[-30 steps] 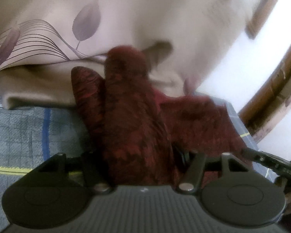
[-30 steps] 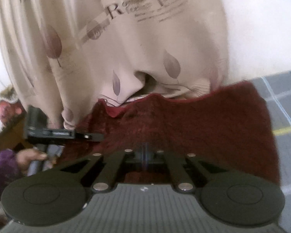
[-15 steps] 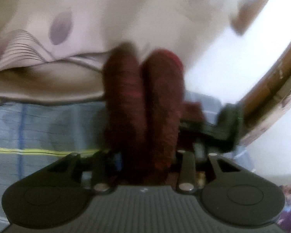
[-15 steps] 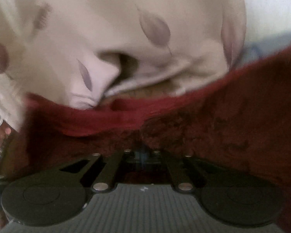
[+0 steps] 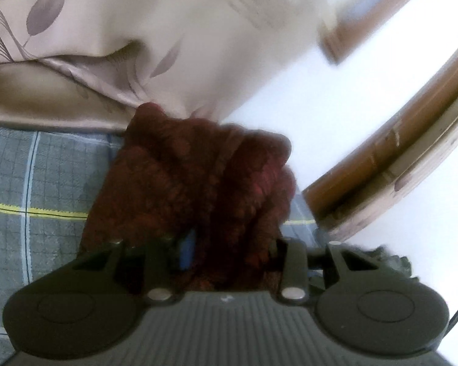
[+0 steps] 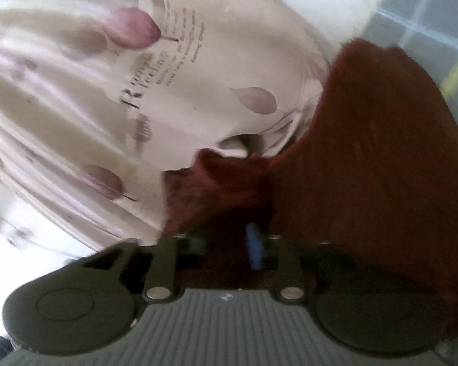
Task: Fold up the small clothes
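Clamping bunched dark red garment (image 5: 198, 189), left hand-held gripper (image 5: 226, 253) tilted down, right hand-held gripper (image 6: 226, 244) rolled, jaws just parting

Dark red garment (image 5: 198, 183), fuzzy knit w/ coarse, nubbly pile; in right wrist view (image 6: 366, 152) it blurs to a soft matt nap. Behind it, beige curtain (image 5: 122, 15): thin, smooth cloth w/ slight satin sheen, printed leaves & lettering. Grey checked bedsheet (image 5: 30, 167): flat matt woven cotton look. Wooden frame (image 5: 397, 152), brown, varnished, scuffed. Left gripper (image 5: 223, 256) & right gripper (image 6: 226, 244): matt black plastic, ribbed grey body, metal pins.
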Available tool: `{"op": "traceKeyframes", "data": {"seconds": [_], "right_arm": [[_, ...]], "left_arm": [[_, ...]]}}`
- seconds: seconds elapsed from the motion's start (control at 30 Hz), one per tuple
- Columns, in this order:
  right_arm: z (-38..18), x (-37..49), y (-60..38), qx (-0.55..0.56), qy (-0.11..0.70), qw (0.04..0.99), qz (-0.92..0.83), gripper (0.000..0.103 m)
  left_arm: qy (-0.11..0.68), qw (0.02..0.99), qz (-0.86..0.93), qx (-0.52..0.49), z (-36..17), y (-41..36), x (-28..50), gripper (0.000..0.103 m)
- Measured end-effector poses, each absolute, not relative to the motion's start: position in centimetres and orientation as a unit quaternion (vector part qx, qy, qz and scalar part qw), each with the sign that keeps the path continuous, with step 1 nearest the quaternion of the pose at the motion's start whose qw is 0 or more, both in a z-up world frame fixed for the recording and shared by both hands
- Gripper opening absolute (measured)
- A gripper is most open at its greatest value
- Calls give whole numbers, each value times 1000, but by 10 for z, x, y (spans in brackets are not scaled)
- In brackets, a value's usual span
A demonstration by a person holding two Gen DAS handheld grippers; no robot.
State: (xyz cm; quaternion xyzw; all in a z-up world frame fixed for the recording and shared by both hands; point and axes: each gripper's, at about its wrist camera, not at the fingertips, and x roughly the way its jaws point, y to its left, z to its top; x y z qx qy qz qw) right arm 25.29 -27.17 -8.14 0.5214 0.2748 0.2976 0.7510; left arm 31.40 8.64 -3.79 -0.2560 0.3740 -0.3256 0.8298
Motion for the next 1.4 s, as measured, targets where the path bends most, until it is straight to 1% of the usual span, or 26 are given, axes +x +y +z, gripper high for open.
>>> {"op": "traceKeyframes", "data": {"seconds": [0.1,0.13,0.17,0.23,0.3,0.33,0.37,0.4,0.43,0.47,0.5,0.53,0.6,0.67,0.77,0.8,0.87,0.93,0.97,1.03,1.2,1.3,1.4], "right_arm": [[-70,261,-268,552,286,723,300,54],[-66,266,-268,552,296,722,294,60],[-60,271,-264,543,311,725,288,62],[-50,279,-261,524,328,734,282,62],[-42,286,-253,509,347,738,275,69],[-38,287,-249,497,357,743,271,72],[-32,288,-244,482,363,752,266,73],[-26,290,-238,462,370,763,260,75],[-21,291,-233,446,377,771,253,81],[-17,293,-228,430,383,779,246,85],[-14,294,-224,416,388,786,241,85],[-12,296,-221,405,392,791,237,84],[-13,300,-215,387,405,798,224,69],[-19,307,-209,367,418,801,219,25],[-23,307,-213,348,398,820,220,23],[-23,308,-217,347,392,821,227,23],[-23,310,-229,354,379,824,226,22],[-19,312,-241,363,367,825,229,22],[-14,312,-250,366,357,827,232,22],[-1,315,-264,365,338,835,235,21],[15,329,-310,357,317,848,231,21],[9,343,-333,342,322,853,226,21],[-9,355,-354,327,329,862,203,21]], "left_arm": [[345,846,-322,-249,-42,83,299,39],[335,852,-320,-242,-43,80,294,39],[326,859,-318,-235,-44,77,289,39],[313,871,-312,-213,-46,69,281,39],[298,887,-301,-184,-46,59,272,40],[293,891,-299,-175,-46,54,269,45],[288,894,-299,-167,-46,50,266,47],[284,899,-296,-156,-46,45,264,48],[282,902,-294,-142,-46,40,262,49],[279,905,-293,-131,-46,36,261,52],[276,908,-293,-120,-46,32,260,53],[273,910,-291,-113,-46,29,259,56],[268,913,-289,-104,-47,25,258,61],[273,912,-285,-113,-47,30,257,62],[278,903,-292,-152,-34,44,252,65],[275,901,-292,-167,-27,51,249,67],[268,891,-301,-208,-11,70,239,83],[241,900,-294,-216,3,83,225,84],[230,906,-288,-205,8,88,218,88],[235,909,-281,-198,10,93,212,92],[252,894,-312,-201,-9,78,210,92],[254,886,-338,-192,-17,49,212,92],[267,879,-360,-165,-24,12,221,92]]}}
